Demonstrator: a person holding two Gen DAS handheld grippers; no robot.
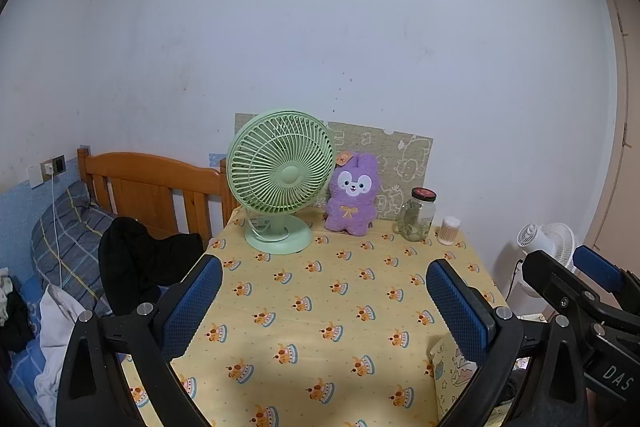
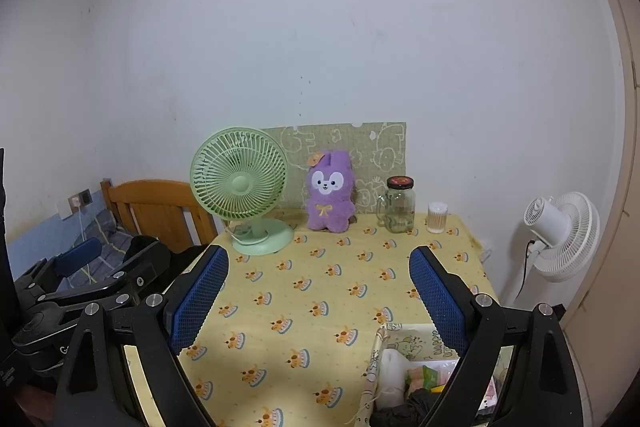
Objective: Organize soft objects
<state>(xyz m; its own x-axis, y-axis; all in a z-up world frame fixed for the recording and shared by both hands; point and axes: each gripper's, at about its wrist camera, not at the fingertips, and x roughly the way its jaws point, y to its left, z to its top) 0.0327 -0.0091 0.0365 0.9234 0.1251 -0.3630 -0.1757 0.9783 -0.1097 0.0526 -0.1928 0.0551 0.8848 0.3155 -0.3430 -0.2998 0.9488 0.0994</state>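
Note:
A purple plush bunny [image 1: 352, 197] sits upright at the back of the table against a patterned board; it also shows in the right wrist view [image 2: 330, 193]. A fabric storage bin [image 2: 404, 371] with small items inside stands at the table's front right corner; its edge shows in the left wrist view [image 1: 448, 375]. My left gripper [image 1: 320, 301] is open and empty above the front of the table. My right gripper [image 2: 318, 297] is open and empty beside it, well short of the bunny.
A green desk fan [image 1: 280, 179] stands left of the bunny. A glass jar [image 1: 418, 215] and a cotton swab tub [image 1: 449, 230] stand to its right. The yellow tablecloth [image 1: 320, 291] covers the table. A bed [image 1: 68, 247] lies left, a white floor fan [image 2: 560, 235] right.

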